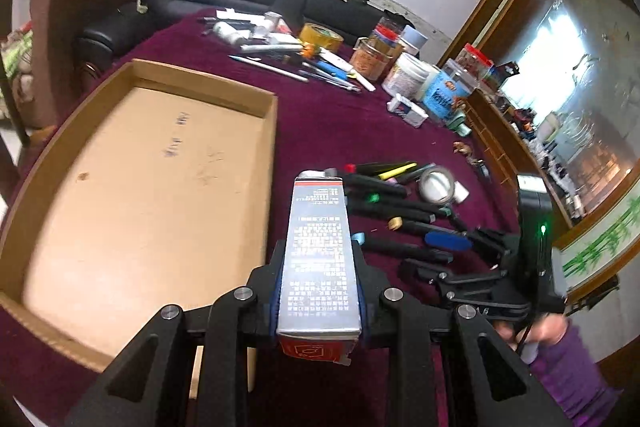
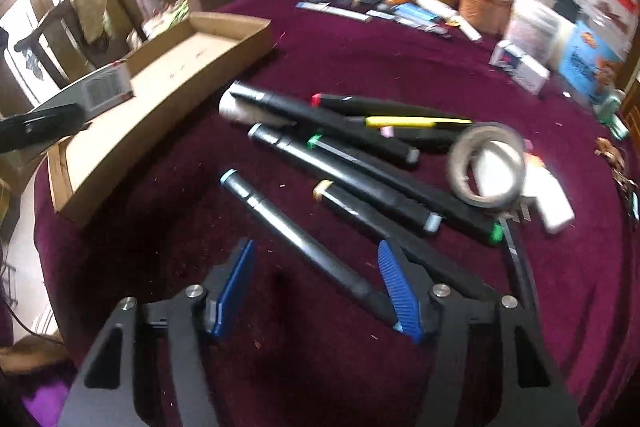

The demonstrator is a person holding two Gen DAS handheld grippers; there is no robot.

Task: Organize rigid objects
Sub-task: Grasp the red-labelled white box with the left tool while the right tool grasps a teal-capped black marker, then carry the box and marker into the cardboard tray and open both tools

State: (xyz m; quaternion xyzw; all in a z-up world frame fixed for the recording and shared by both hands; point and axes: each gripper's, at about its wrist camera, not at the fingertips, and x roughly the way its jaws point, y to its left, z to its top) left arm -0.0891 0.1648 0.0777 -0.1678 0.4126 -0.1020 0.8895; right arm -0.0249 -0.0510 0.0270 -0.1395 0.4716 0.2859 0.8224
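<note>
Two claws | left claw (image 1: 320, 283) grips carton (image 1: 318, 247) beside tray edge (image 1: 272, 163) | right claw (image 2: 316, 283) parted.

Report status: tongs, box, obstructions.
Left tongs shut on grey carton, near the cardboard tray. Right tongs open over black marker. Nothing blocking tray.

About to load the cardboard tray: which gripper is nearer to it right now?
Left. The left gripper, shut on the grey carton, sits at the cardboard tray's near corner. The right gripper is off to the side over the black markers, open.
</note>
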